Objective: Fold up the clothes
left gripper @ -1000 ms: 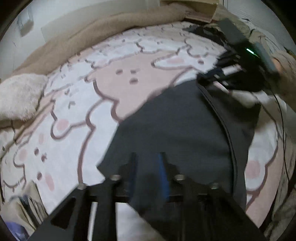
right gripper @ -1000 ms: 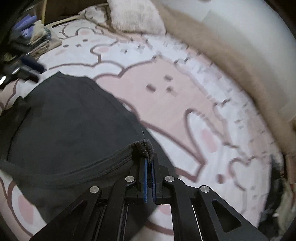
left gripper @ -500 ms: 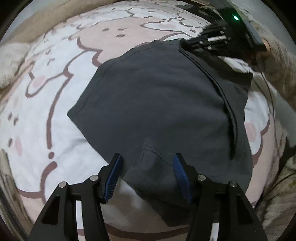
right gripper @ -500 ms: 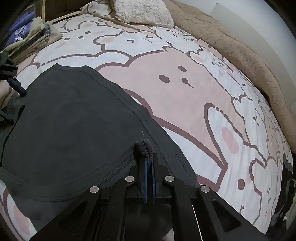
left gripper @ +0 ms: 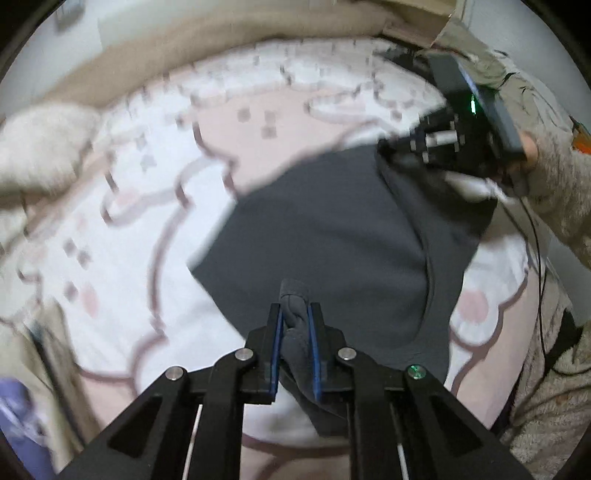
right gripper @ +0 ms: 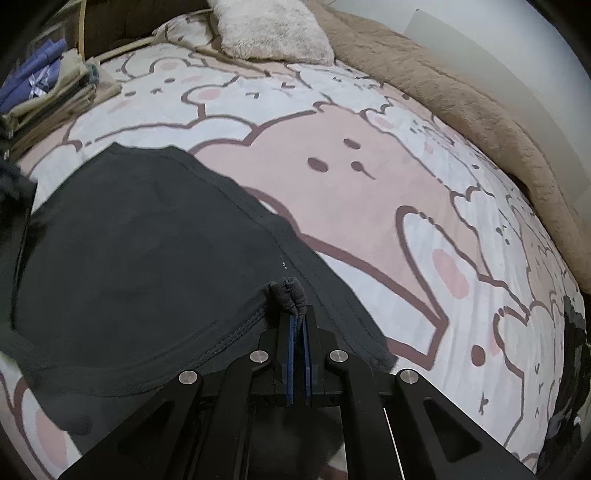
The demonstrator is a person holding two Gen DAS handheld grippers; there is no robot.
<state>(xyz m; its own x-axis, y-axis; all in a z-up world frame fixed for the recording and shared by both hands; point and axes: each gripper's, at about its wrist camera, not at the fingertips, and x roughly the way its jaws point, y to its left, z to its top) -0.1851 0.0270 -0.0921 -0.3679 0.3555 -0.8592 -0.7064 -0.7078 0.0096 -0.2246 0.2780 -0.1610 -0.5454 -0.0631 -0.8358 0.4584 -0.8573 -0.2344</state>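
A dark grey garment (left gripper: pixel 332 229) lies spread on a bed with a pink and white bear-print sheet (left gripper: pixel 147 221). My left gripper (left gripper: pixel 295 314) is shut on a bunched fold of the garment's near edge. In the left wrist view my right gripper (left gripper: pixel 399 151) holds the garment's far corner, with the person's sleeved hand behind it. In the right wrist view my right gripper (right gripper: pixel 297 317) is shut on a pinched bunch of the garment (right gripper: pixel 147 258) beside its stitched hem. The left wrist view is motion blurred.
A fluffy white pillow (right gripper: pixel 273 29) and a tan fleece blanket (right gripper: pixel 461 96) lie along the far side of the bed. A stack of folded clothes (right gripper: pixel 48 88) sits at one corner. Dark items (right gripper: pixel 572 332) lie at the bed's edge.
My left gripper was open over the garment's edge half a second ago and has closed on it and lifted. My right gripper has kept its grip and shifted slightly.
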